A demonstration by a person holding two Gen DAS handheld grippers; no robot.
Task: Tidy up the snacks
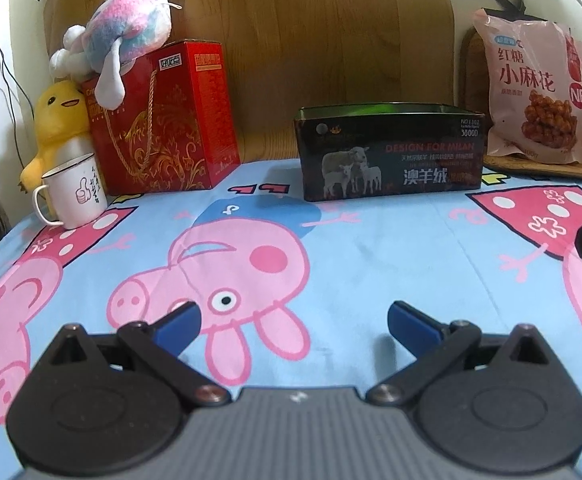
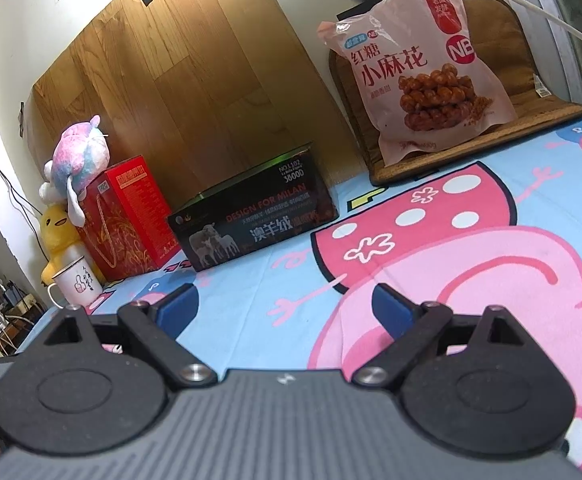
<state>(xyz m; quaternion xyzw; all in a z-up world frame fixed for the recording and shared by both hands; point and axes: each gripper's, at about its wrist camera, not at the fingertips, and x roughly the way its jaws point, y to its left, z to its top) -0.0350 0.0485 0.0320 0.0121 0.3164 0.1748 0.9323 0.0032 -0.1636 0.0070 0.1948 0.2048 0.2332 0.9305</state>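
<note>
A pink snack bag [image 1: 531,92] with a picture of fried twists leans upright on a brown mat at the back right; it also shows in the right wrist view [image 2: 427,80]. A black open-topped box [image 1: 391,152] with sheep printed on it stands at the back middle, and shows in the right wrist view [image 2: 255,224]. My left gripper [image 1: 293,320] is open and empty, low over the cartoon-pig cloth, well in front of the box. My right gripper [image 2: 285,304] is open and empty, in front of the bag and box.
A red gift box [image 1: 159,120] with a pastel plush toy [image 1: 119,44] on top stands at the back left, beside a yellow plush duck [image 1: 57,120] and a white mug [image 1: 75,190]. A wooden board [image 1: 311,40] lines the back wall. A brown mat [image 2: 491,136] lies under the bag.
</note>
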